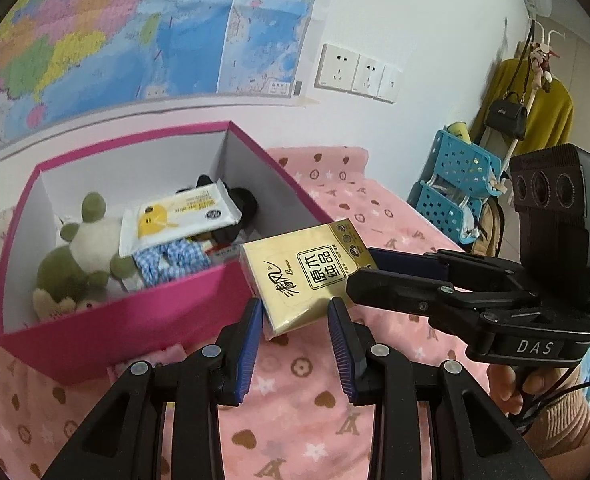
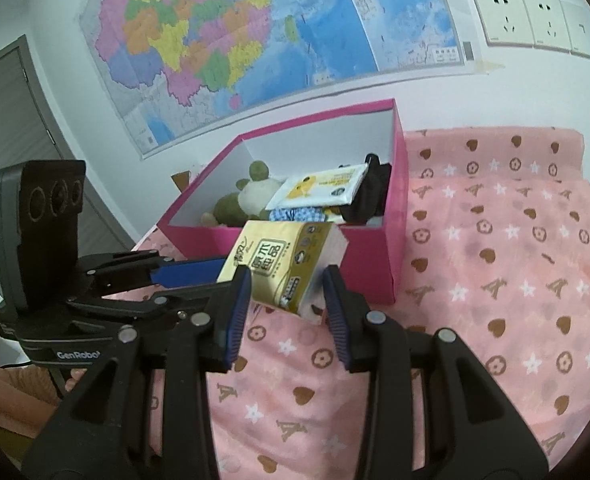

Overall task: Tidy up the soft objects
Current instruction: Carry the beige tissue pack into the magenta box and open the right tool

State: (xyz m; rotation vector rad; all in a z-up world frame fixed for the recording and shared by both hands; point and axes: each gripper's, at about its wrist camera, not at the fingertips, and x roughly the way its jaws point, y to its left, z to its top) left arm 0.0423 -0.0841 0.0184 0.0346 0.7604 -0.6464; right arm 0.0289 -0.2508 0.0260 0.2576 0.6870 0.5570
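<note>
A gold tissue pack point(image 1: 307, 272) point(image 2: 283, 264) hangs just above the pink blanket, in front of the near wall of the pink box point(image 1: 107, 320) point(image 2: 379, 256). My left gripper point(image 1: 295, 312) point(image 2: 215, 272) is shut on one end of the pack. From the other side, my right gripper point(image 2: 287, 292) point(image 1: 359, 272) is shut on its other end. Inside the box lie a green and white plush toy point(image 1: 83, 248) point(image 2: 247, 196), a white and yellow wipes pack point(image 1: 179, 216) point(image 2: 319, 188), a blue checked cloth point(image 1: 171, 260) and a black soft item point(image 1: 239, 204) point(image 2: 371, 192).
The pink patterned blanket point(image 1: 335, 420) point(image 2: 495, 280) covers the bed and stretches out to the right of the box. A map and wall sockets point(image 1: 355, 72) are on the wall behind. Blue plastic baskets point(image 1: 455, 184) and a coat rack stand beyond the bed's far end.
</note>
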